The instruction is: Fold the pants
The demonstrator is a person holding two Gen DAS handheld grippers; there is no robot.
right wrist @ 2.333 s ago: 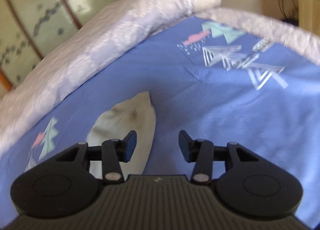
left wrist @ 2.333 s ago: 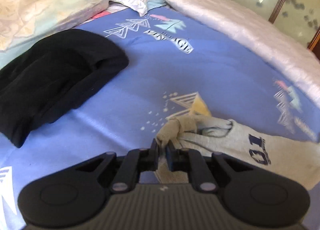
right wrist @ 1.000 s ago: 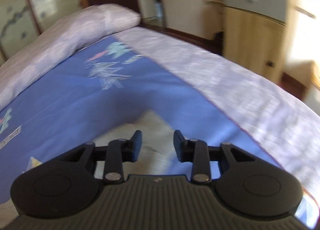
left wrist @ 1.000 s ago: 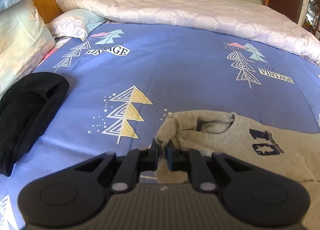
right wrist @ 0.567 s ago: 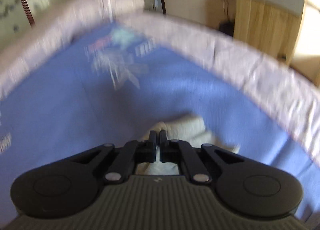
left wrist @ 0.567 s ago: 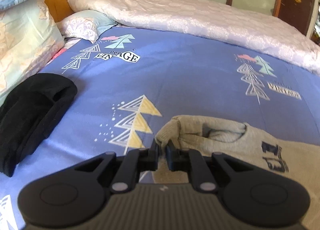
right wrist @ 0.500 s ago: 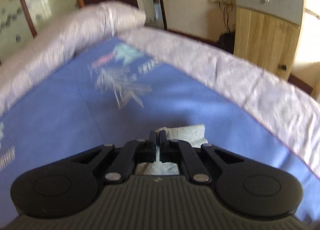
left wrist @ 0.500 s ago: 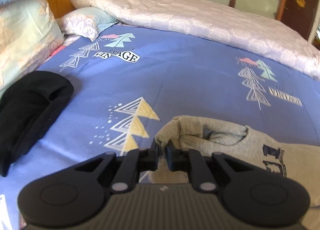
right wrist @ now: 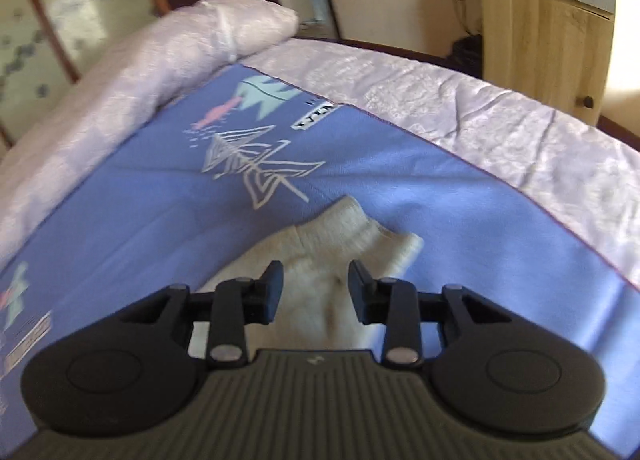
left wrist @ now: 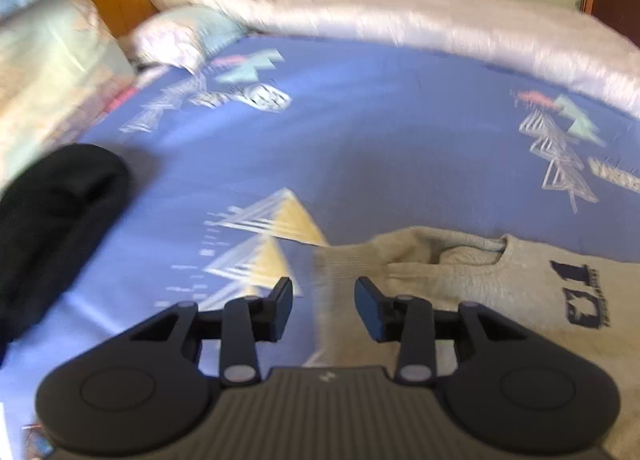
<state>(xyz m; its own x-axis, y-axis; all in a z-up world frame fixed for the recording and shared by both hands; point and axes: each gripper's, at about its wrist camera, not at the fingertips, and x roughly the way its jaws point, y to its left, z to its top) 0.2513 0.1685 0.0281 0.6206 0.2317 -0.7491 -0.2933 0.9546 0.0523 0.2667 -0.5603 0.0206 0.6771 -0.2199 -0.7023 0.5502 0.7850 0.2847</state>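
We got both sets of jaws just popped open: left gripper over waistband of grey pants, right gripper over cuff, pants flat on bed.

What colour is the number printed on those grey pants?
Dark navy blue on the grey pants; the number shows best in the left wrist view.

Pants on the bed

The pants lie on the sheet. A dark cloth lies far to their left. Pillows sit behind that cloth, and a rolled blanket lies along the back.
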